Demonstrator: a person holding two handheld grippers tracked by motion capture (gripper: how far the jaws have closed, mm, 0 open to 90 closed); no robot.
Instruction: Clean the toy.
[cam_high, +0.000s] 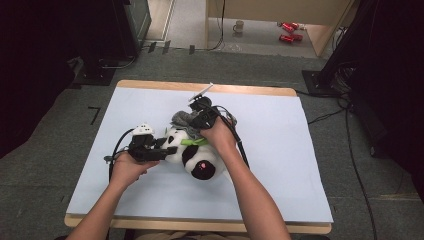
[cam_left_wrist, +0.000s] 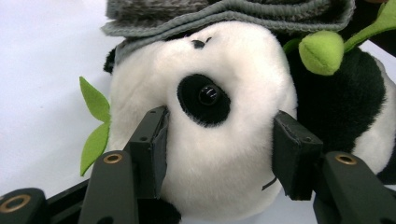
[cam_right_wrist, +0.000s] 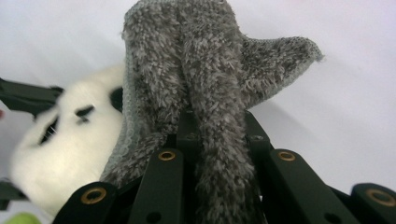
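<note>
A black-and-white panda plush lies in the middle of the table with a green leaf at its neck. My left gripper comes in from the left. In the left gripper view its two pads press into both sides of the panda's head, just below the eye. A grey fuzzy cloth rests on top of the head. My right gripper is shut on this cloth. In the right gripper view the cloth stands up, pinched between the black jaws, with the panda at its left.
The pale blue table top has free room all round the plush. Cables trail from both grippers. Beyond the far edge, a mug and red items sit on the floor. Dark equipment stands on both sides.
</note>
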